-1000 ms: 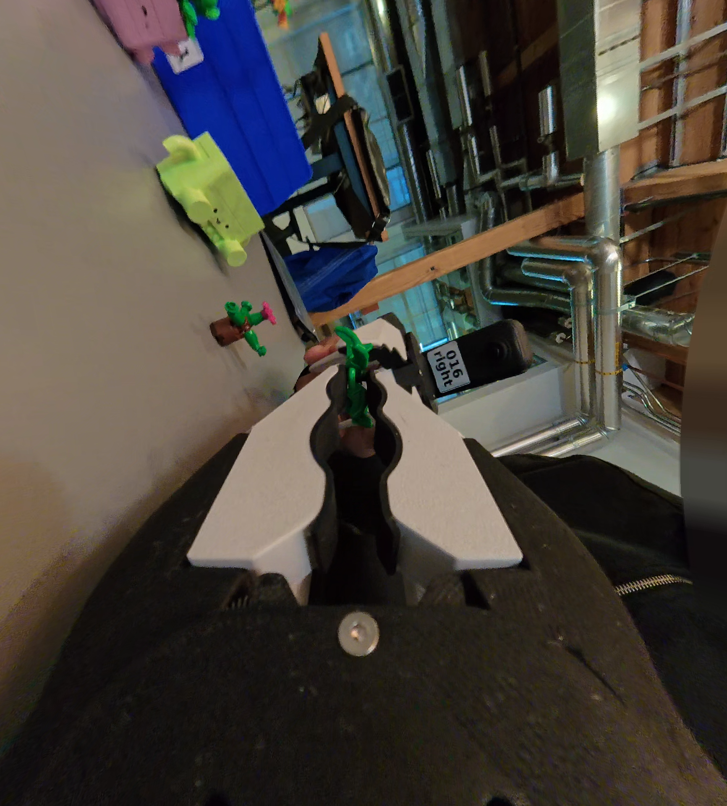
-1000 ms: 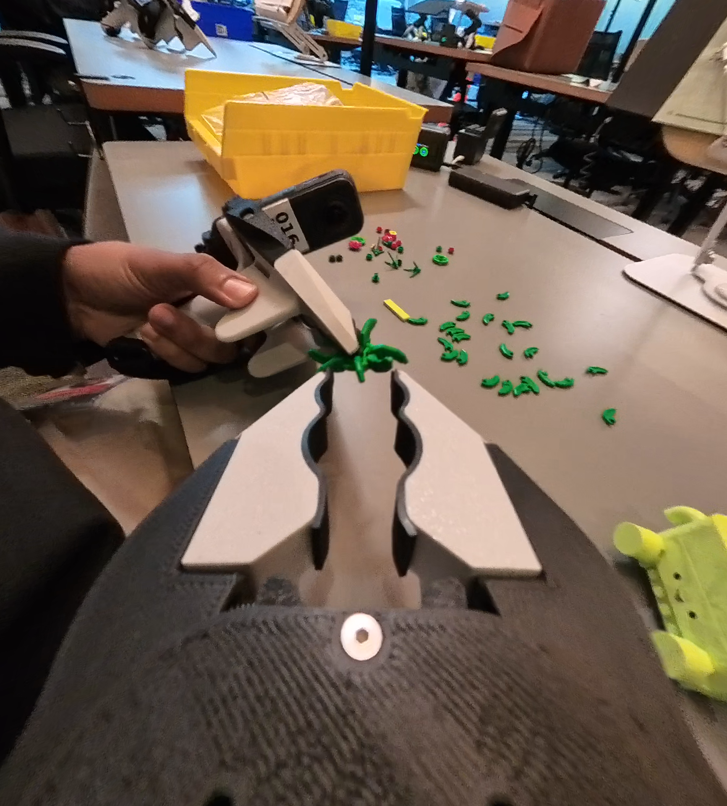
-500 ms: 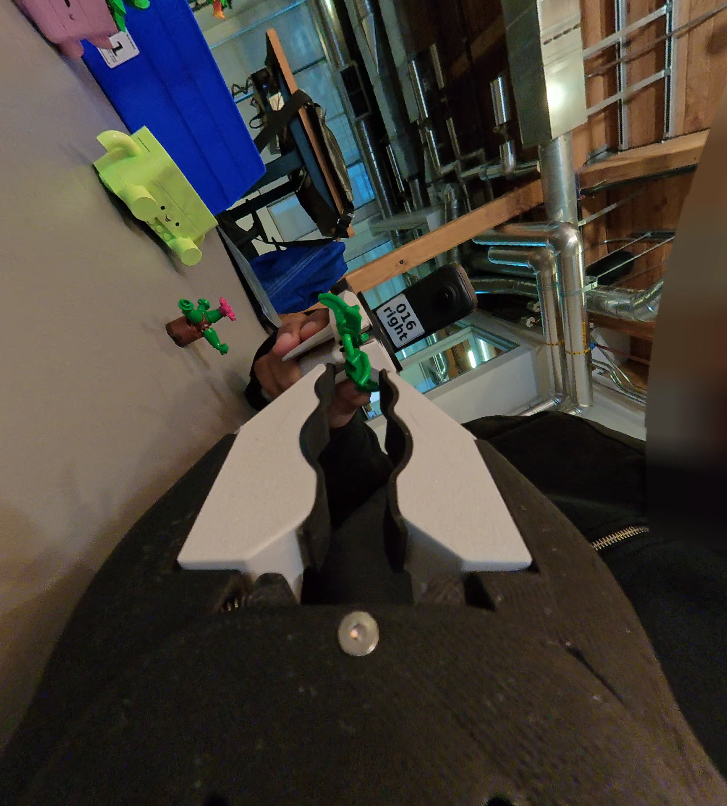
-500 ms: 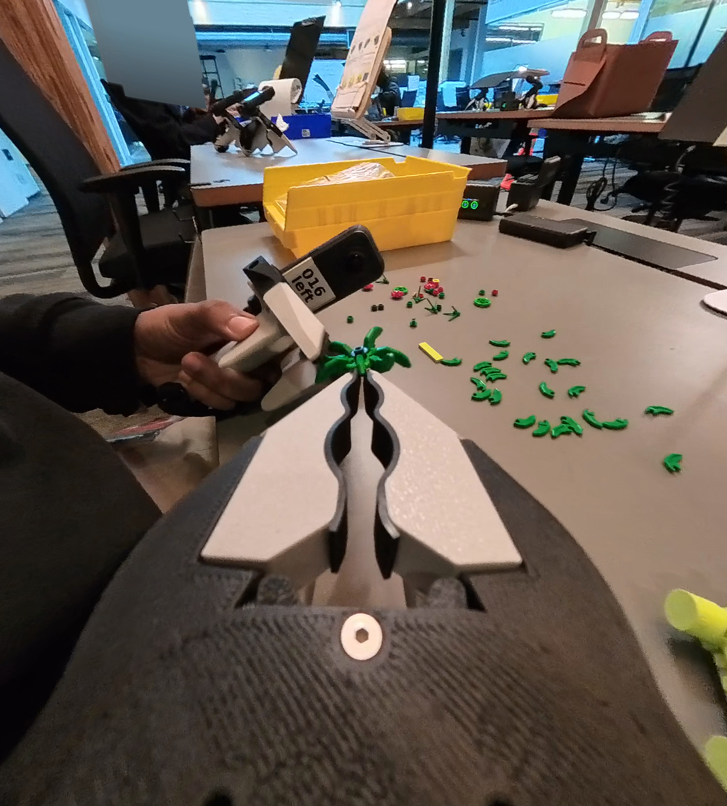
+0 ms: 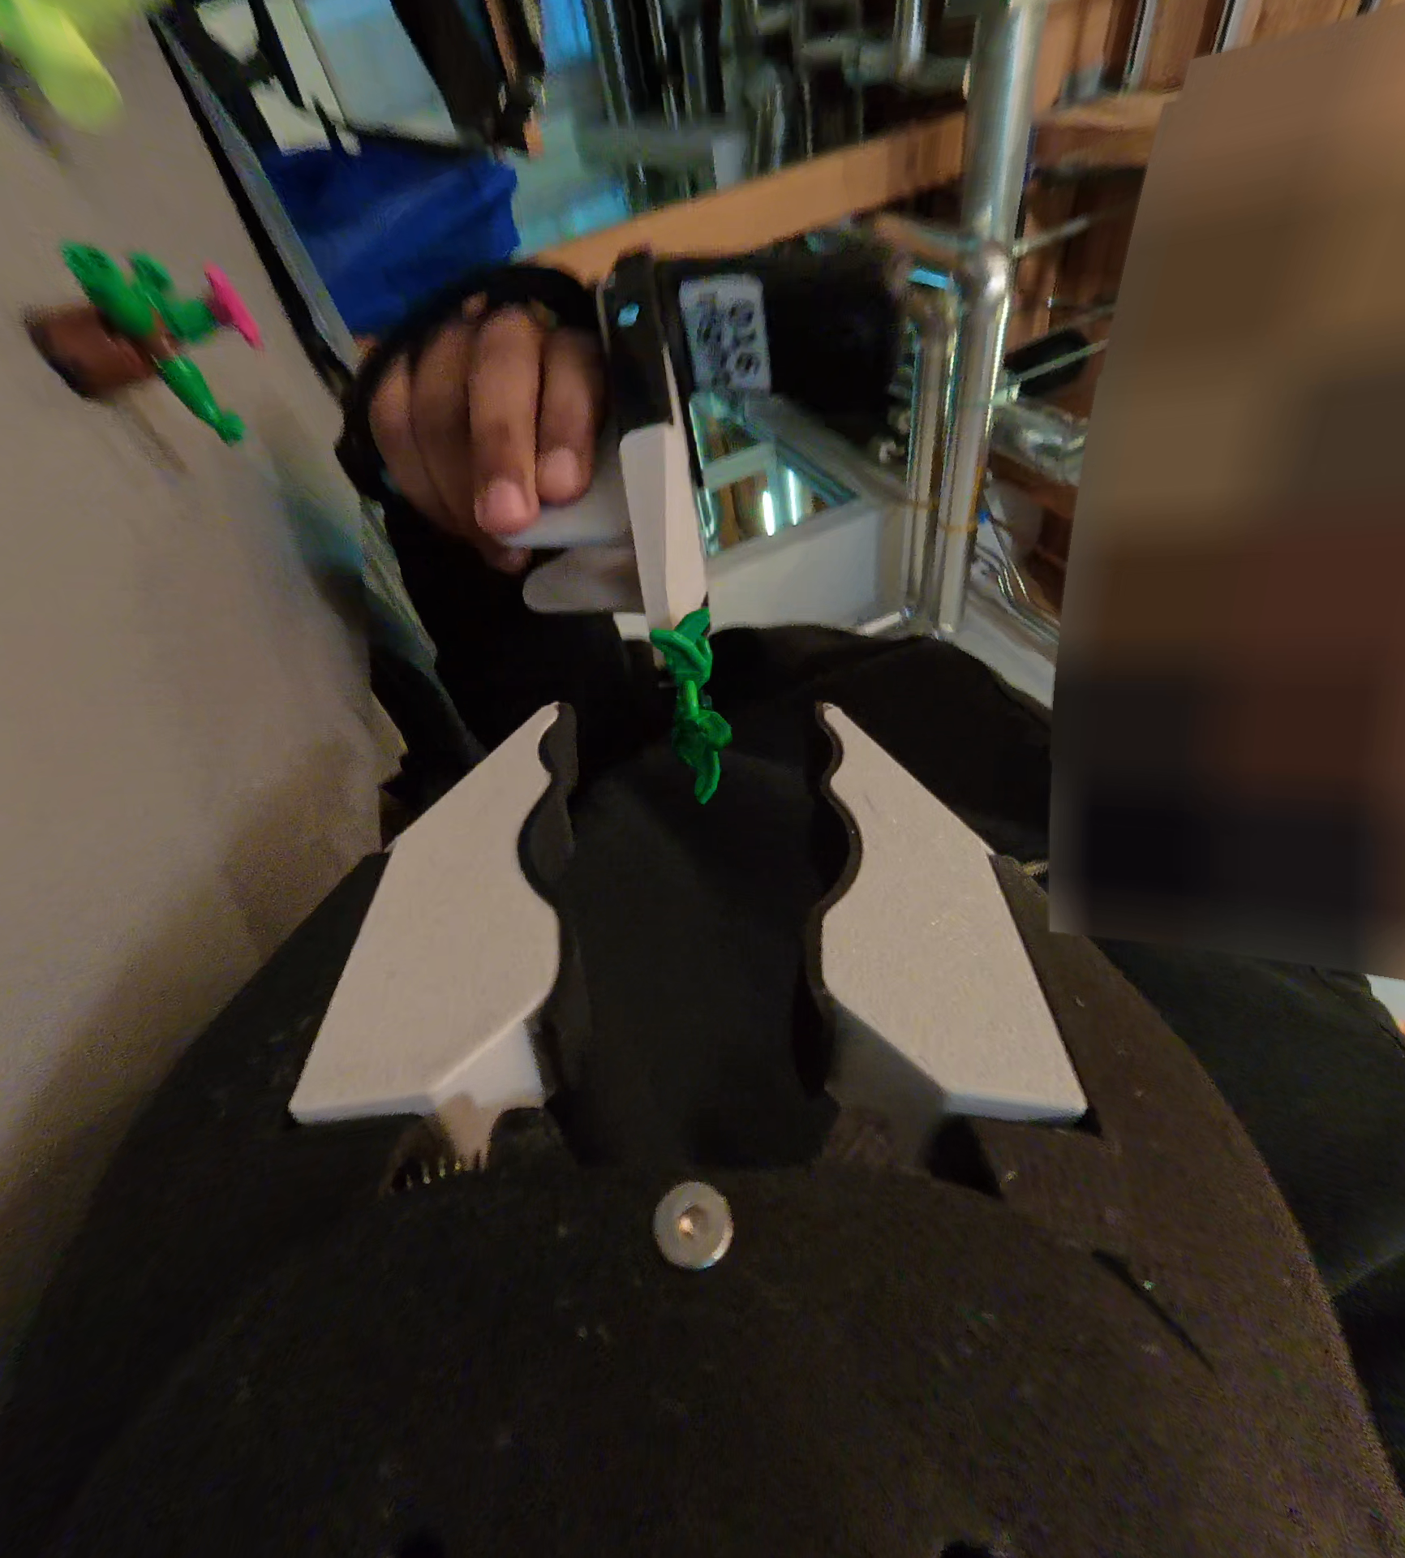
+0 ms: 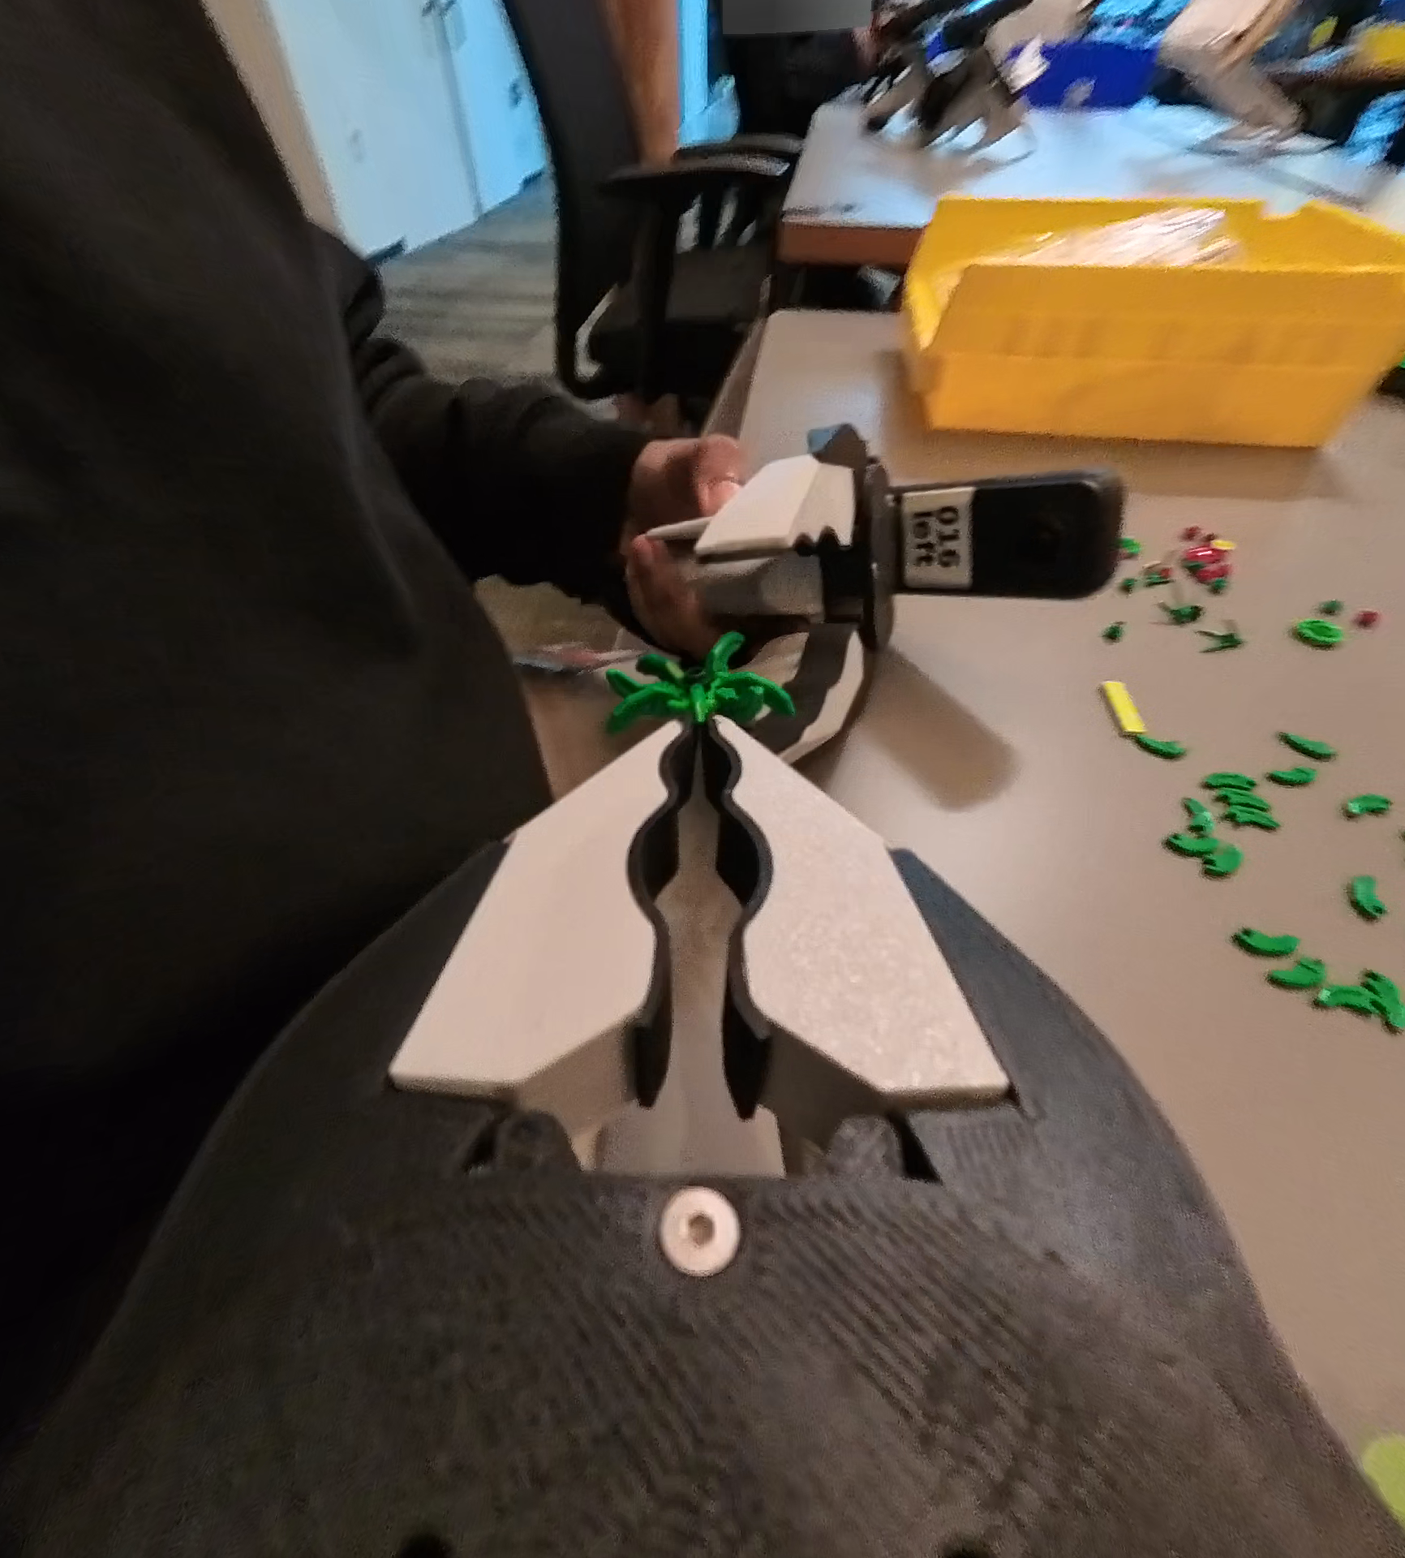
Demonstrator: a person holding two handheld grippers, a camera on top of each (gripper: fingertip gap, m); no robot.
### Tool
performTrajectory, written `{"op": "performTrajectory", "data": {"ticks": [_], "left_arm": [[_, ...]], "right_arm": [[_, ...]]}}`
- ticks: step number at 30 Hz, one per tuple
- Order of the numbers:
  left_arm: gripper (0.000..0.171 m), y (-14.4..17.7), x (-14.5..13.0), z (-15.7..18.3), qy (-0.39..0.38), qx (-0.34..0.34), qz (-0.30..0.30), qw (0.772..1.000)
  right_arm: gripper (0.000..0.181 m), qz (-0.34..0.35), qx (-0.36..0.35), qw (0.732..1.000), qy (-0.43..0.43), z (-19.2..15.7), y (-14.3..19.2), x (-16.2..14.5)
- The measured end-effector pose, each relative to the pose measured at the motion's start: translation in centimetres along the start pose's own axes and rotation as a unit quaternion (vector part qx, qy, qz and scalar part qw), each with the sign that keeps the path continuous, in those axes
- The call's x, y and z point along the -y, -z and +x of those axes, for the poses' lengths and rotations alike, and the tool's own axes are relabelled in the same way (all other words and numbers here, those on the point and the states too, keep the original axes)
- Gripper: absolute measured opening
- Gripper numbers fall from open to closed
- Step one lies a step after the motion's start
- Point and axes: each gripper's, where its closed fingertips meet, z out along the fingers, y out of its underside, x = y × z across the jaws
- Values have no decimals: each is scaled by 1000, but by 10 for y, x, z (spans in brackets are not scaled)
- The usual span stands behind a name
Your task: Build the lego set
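So the right gripper (image 6: 697, 732) has its fingers pinched together on the green leafy lego piece (image 6: 695, 693), holding it up off the table edge, right in front of the person's dark sleeve (image 6: 463, 472). The left gripper (image 5: 692, 717) is spread wide with nothing between its fingers, and the leafy piece hangs just past them in its view, dangling from the tip of the right one.

Stuff around: the grey table (image 6: 1104, 1096) has a scatter of loose green leaf bits (image 6: 1306, 927) off to the right, a small yellow bar (image 6: 1122, 706) near them, and a little pile of red and green bits (image 6: 1196, 573) further back. A yellow bin (image 6: 1163, 337) sits behind that, with something in clear plastic inside, can't tell what. In the left view there's a small built plant with a pink flower on a brown base (image 5: 151, 337) on the table, pretty blurry. A lime green thing is cut off at the corner of both views, can't make out what it is. The hand on the left gripper (image 6: 674, 539) is mostly hidden behind the tool
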Motion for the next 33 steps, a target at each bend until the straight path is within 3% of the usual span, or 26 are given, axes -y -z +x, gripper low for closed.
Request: {"op": "performTrajectory", "data": {"ticks": [3, 8, 13, 16, 33], "left_arm": [[47, -14, -16, -3, 7, -2, -44, 999], [22, -18, -23, -3, 5, -2, -66, 998], [18, -16, -25, -5, 3, 8, -75, 997], [7, -15, -23, -5, 3, 9, -69, 998], [6, -13, -19, -8, -23, 32, -59, 998]], "right_arm": [[0, -40, 50, 998, 7, -13, -2, -3], [0, -84, 92, 992, 11, -24, -5, -10], [0, -81, 103, 991, 8, -25, -6, -8], [0, -82, 106, 991, 4, -25, -6, -9], [0, -83, 102, 991, -7, -19, -6, -10]]}}
